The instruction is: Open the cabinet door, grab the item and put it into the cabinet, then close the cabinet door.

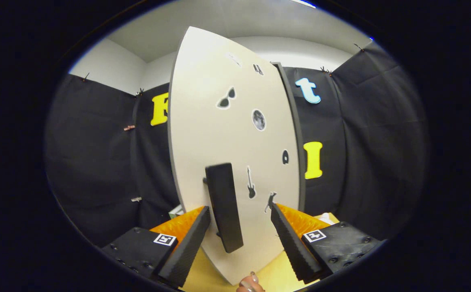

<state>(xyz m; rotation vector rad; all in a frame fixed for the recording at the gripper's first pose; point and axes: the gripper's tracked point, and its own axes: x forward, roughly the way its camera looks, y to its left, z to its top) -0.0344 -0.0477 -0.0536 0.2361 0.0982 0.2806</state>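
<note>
Looking along the fingers, we see the gripper (239,239) with its jaws spread wide apart, clamped on nothing. Its two ribbed black pads (187,247) sit at the lower centre of the frame, one to either side of the cabinet door's black bar handle (224,207). The handle stands nearly upright between the pads, closer to the left one, and we cannot tell whether that pad touches it; the right pad is clearly apart from it.

The cabinet door (219,134) is a pale, off-white panel filling the middle of the frame, rising from between the fingers to the upper centre. Small stickers dot its face: sunglasses (226,98), a moon disc (258,119) and a guitar (251,183). A dark edge of the cabinet (296,134) runs along the door's right side. Under the door lies a yellow surface (276,273), and fingertips of a person's hand (250,284) show at the bottom centre. We cannot make out the item to be stored.
</note>
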